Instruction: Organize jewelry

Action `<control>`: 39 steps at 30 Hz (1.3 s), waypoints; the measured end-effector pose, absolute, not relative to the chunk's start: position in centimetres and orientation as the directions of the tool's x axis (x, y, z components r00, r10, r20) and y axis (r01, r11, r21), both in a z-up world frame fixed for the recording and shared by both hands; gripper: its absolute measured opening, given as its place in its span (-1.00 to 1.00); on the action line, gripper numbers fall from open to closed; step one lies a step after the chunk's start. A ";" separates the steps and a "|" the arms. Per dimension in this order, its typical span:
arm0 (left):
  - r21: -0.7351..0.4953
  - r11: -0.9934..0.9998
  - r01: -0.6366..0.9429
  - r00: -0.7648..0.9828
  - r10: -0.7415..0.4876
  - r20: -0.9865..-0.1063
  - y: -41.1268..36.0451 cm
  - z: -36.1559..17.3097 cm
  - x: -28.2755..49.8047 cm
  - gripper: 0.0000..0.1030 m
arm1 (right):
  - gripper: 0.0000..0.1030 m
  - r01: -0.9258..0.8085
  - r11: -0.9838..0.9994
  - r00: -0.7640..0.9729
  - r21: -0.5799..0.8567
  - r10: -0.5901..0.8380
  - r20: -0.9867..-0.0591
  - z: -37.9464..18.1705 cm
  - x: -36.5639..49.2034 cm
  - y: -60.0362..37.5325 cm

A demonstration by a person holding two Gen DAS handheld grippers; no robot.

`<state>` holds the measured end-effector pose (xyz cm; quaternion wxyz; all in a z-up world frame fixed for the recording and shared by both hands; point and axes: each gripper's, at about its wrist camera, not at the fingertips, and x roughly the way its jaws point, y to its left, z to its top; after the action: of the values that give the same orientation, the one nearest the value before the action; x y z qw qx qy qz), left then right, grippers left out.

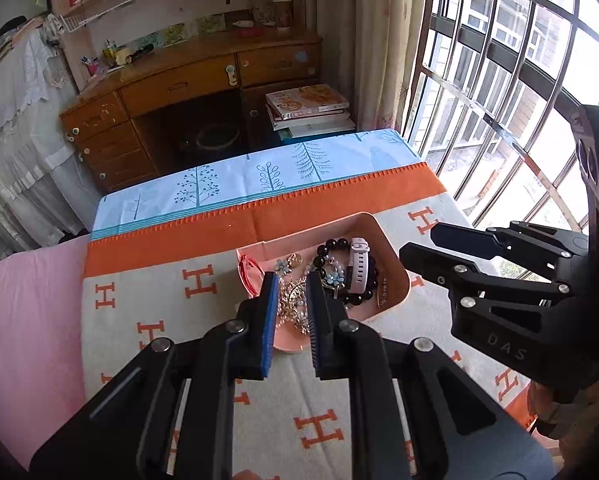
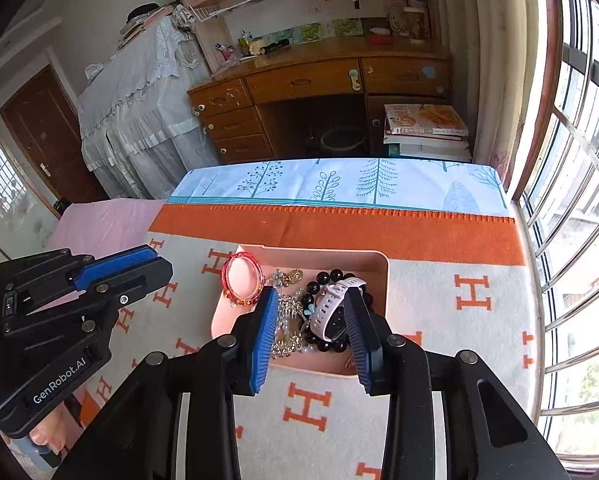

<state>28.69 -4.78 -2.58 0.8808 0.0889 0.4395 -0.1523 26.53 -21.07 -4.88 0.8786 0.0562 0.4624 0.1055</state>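
We see a pink tray (image 2: 381, 280) sitting on an orange-and-white H-pattern blanket (image 2: 471, 292), jewelry piled inside it. Red bangle (image 2: 241, 278) lies at the tray's left end, partly propped on the rim. Black bead bracelet (image 2: 331, 278) sits toward the right, with a white smartwatch (image 2: 333, 312) lying across it. Between bangle and beads is a tangle of gold and pearl chains (image 2: 287, 320) with small blue flower charms; we cannot separate individual pieces there. Our left hand-held gripper (image 1: 292, 300) hovers over the tray's near-left part, jaws slightly apart with the chain tangle visible in the gap, holding nothing we can confirm. Our right hand-held gripper (image 2: 311, 320) is over the tray's near edge, jaws wide apart, the smartwatch and beads showing between them; contact unclear. In the left wrist view the right one comes in from the right side, above the blanket. A blue tree-print sheet (image 2: 339, 184) lies beyond the blanket; wooden desk (image 2: 319, 76) and book stack (image 2: 423, 128) behind.
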 end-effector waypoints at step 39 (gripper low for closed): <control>-0.007 0.999 0.039 0.710 -0.033 -0.703 1.3 -3.1 0.0 0.60 | 0.83 -0.078 0.991 0.747 0.112 0.132 -0.651 -0.6 -7.1 -18.0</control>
<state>0.05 1.27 -3.06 0.9247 0.0042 0.3801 -0.0195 -7.09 -18.03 -0.59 0.9339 0.0386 0.3510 0.0563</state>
